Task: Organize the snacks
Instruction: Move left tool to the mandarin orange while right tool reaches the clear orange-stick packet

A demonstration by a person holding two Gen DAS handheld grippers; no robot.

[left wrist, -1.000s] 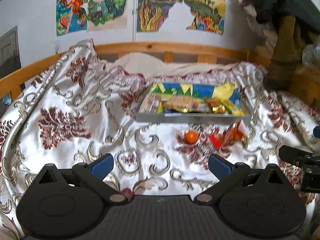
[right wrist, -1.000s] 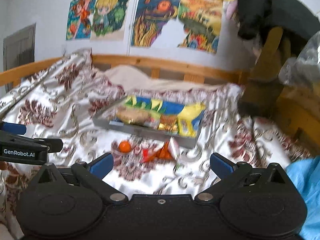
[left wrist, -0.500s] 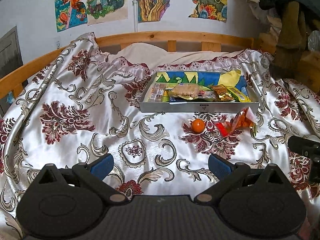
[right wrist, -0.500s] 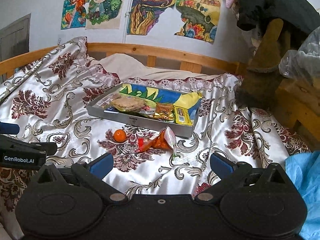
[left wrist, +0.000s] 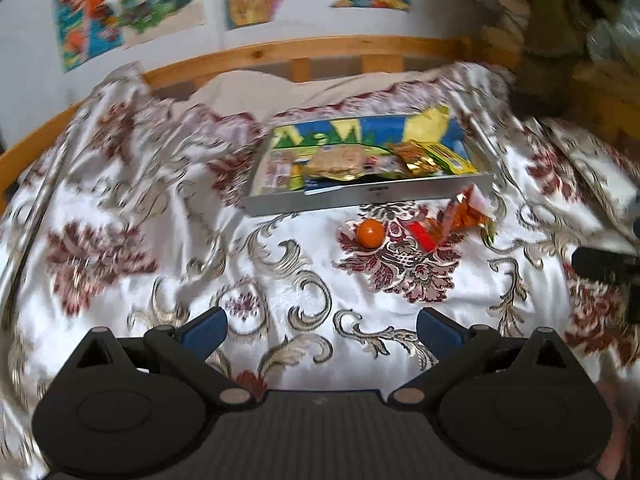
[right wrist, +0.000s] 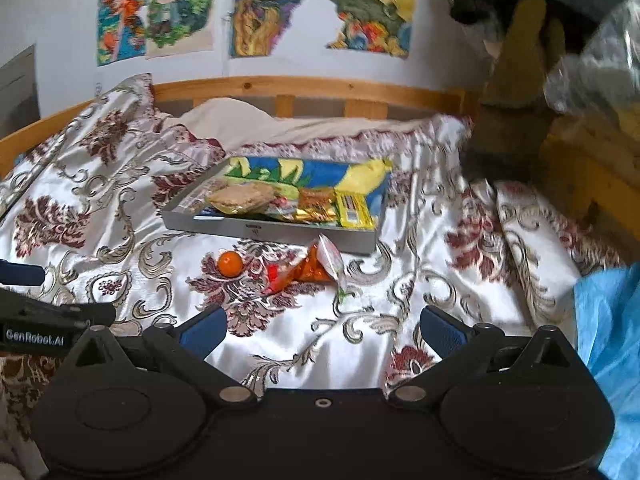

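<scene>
A grey tray [left wrist: 360, 198] [right wrist: 280, 232] holding several snack packets lies on the bedspread. In front of it lie a small orange ball-shaped snack [left wrist: 370, 233] [right wrist: 229, 263], a small red packet [left wrist: 420, 236] [right wrist: 273, 271] and an orange snack bag [left wrist: 464, 216] [right wrist: 316, 266]. My left gripper [left wrist: 320, 326] is open and empty, well short of the snacks. My right gripper [right wrist: 322, 328] is open and empty, also short of them. Part of the right gripper shows at the right edge of the left wrist view [left wrist: 604, 264], and the left gripper shows at the left of the right wrist view [right wrist: 48, 316].
A white satin bedspread with red floral pattern [left wrist: 160, 220] [right wrist: 440, 280] covers a bed with a wooden rail [left wrist: 320, 46] [right wrist: 320, 88]. Posters hang on the wall behind. Dark clutter [right wrist: 520, 80] stands at the right, and a blue cloth [right wrist: 612, 340] lies at the near right.
Both grippers have moved closer to the tray and snacks, which look larger now. Both stay open and empty.
</scene>
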